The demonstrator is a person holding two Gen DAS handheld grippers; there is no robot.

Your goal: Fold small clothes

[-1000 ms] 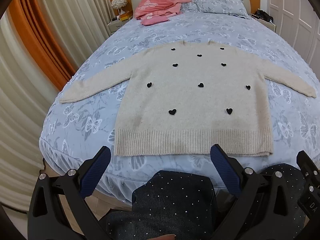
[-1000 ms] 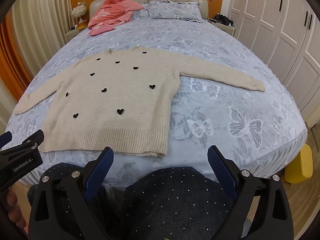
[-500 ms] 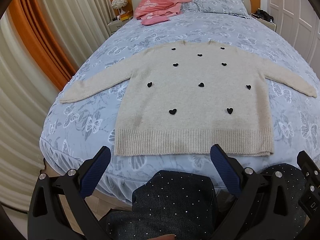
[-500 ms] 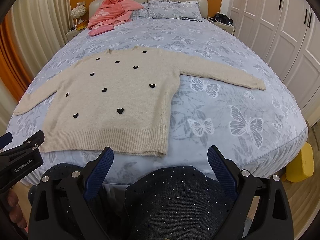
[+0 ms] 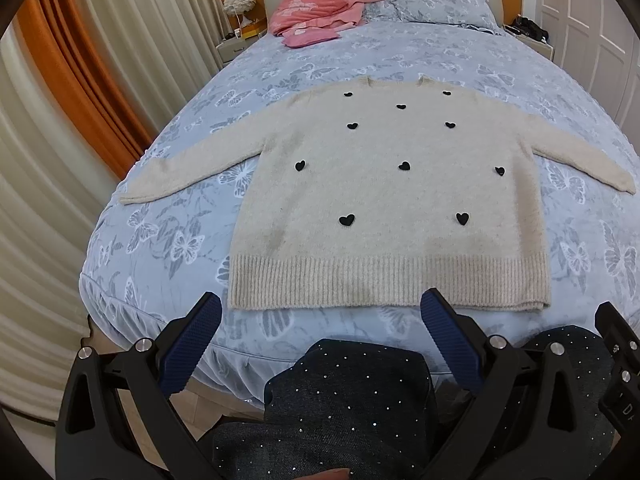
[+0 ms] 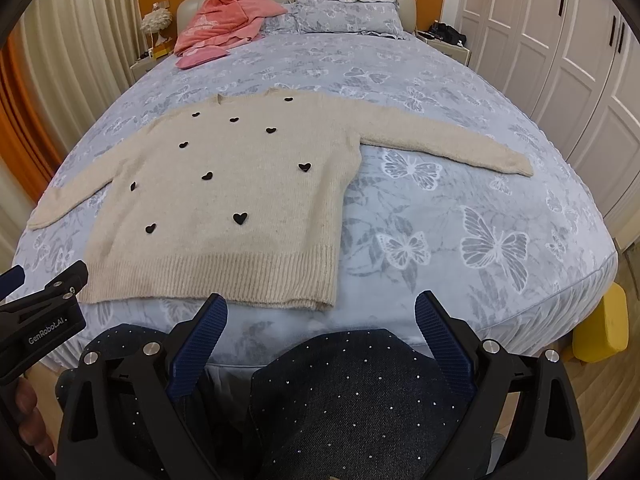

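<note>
cream sweater (image 5: 392, 200) lies flat, sleeves spread, on the bed (image 5: 400, 56) | left gripper (image 5: 320, 320) wide apart, holding nothing, short of the hem | right gripper (image 6: 320, 316) likewise spread, nothing held

A cream knit sweater (image 5: 384, 200) with black hearts lay flat, sleeves spread, on the butterfly-print bed (image 5: 168, 248), its ribbed hem just beyond the left gripper (image 5: 320, 320), whose blue-padded jaws stood wide apart above the person's dark studded trousers (image 5: 348, 400).
</note>
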